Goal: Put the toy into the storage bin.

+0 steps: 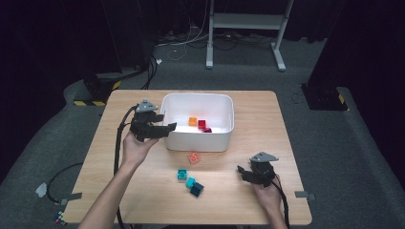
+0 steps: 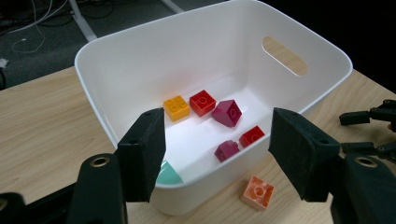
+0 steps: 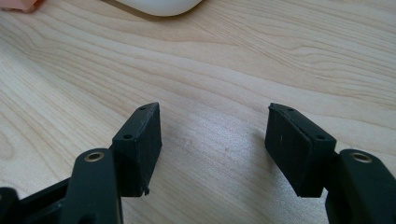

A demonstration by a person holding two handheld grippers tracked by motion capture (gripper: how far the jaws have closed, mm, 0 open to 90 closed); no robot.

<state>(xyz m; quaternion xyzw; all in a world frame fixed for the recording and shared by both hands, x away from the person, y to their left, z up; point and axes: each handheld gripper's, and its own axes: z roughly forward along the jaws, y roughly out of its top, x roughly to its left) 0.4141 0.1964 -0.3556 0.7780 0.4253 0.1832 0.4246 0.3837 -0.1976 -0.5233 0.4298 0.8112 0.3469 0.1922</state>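
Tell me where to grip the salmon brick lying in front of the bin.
Take the salmon brick by two opposite flat side walls, coming straight down from above. It lies studs-up and apart from the bin, so its sides look free; the studded top offers no flat faces.

Lab: black curtains (image 1: 57, 38), floor cables (image 1: 191, 40).

One white bin (image 2: 140, 60) holds six bricks: one orange (image 2: 176, 108), two red (image 2: 202, 102), two magenta (image 2: 227, 113), one mint (image 2: 167, 173). Four bricks lie on the bench (image 1: 248, 191): one salmon (image 1: 193, 158), three teal (image 1: 182, 174).
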